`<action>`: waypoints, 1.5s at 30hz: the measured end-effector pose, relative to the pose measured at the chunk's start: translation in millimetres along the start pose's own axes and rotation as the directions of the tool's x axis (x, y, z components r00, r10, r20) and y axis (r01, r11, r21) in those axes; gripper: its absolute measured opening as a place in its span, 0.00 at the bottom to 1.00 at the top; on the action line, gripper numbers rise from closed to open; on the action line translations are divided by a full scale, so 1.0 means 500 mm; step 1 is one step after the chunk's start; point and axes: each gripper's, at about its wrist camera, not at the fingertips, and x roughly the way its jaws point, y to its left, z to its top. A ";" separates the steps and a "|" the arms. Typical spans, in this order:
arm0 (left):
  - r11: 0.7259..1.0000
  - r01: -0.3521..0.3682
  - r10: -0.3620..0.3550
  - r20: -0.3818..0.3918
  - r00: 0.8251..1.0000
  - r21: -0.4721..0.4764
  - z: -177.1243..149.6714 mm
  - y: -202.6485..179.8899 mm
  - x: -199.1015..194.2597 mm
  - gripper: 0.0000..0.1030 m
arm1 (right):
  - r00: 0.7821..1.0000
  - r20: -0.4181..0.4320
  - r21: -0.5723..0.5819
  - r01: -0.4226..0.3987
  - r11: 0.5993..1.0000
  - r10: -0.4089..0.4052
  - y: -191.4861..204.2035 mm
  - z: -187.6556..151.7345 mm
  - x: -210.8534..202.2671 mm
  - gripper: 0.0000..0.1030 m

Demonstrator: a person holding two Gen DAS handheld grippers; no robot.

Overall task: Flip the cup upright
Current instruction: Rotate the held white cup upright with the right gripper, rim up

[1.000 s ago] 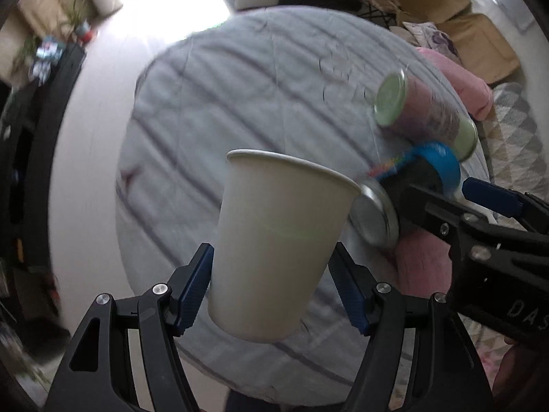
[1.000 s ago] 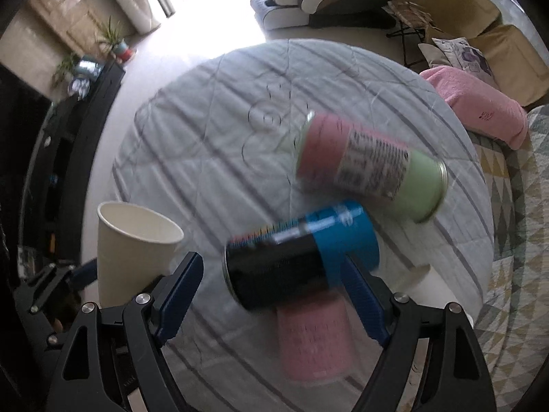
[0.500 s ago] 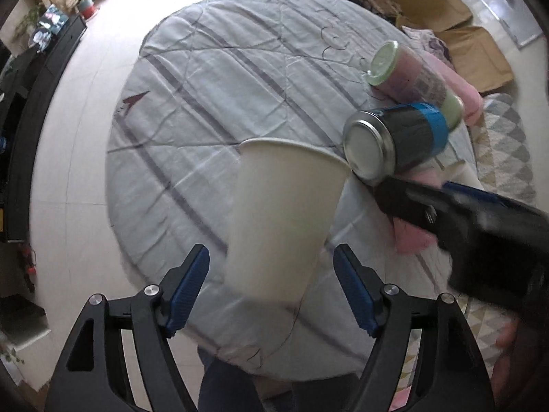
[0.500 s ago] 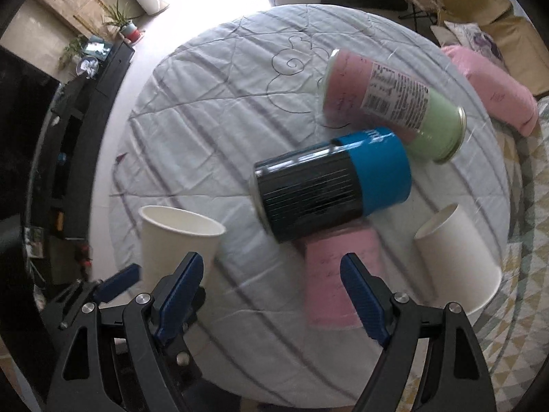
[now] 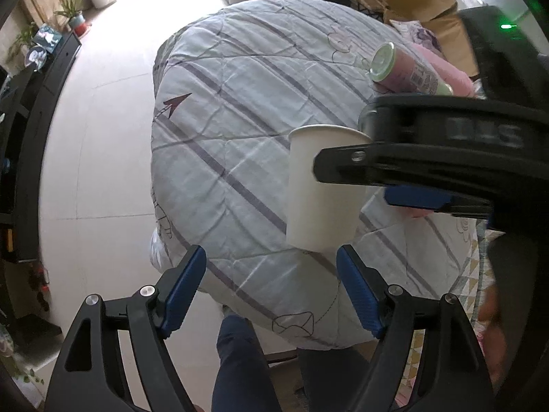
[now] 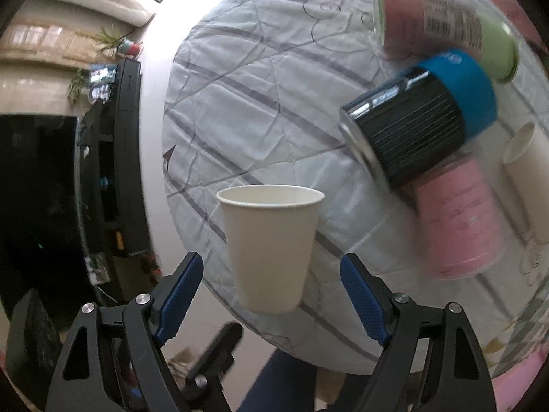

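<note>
The white paper cup (image 5: 320, 189) now stands upright, mouth up, near the front edge of the round bench (image 5: 240, 120) with its striped quilted cover. A second ago the left gripper (image 5: 271, 286) was clamped on the cup; it has let go and drawn back, its jaws spread. The right gripper (image 6: 271, 288) has released the black-and-blue can (image 6: 422, 120), which lies on its side, and hangs spread around the cup without touching. The flip appears done.
</note>
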 end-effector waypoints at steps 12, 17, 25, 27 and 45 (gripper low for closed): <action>0.999 0.043 -0.043 0.028 0.999 0.021 -0.010 0.011 0.036 0.79 | 1.000 0.012 0.008 -0.006 1.000 0.006 -0.008 0.018 0.061 0.81; 0.999 0.051 -0.052 0.047 0.998 0.013 -0.019 0.010 0.045 0.80 | 0.999 0.043 -0.039 -0.025 0.999 0.027 -0.005 0.024 0.065 0.80; 0.999 0.048 -0.047 0.091 0.995 -0.007 -0.022 -0.012 0.050 0.81 | 0.993 0.114 -0.180 -0.005 0.984 0.025 -0.008 0.009 0.023 0.66; 0.999 0.045 -0.044 0.098 0.994 -0.007 -0.022 -0.022 0.055 0.81 | 0.987 0.159 -0.222 0.013 0.975 0.023 -0.003 0.005 0.000 0.66; 0.997 0.063 -0.048 0.290 0.956 -0.043 -0.038 -0.040 0.087 0.82 | 0.925 0.379 -0.454 0.147 0.879 0.041 0.002 -0.016 -0.035 0.66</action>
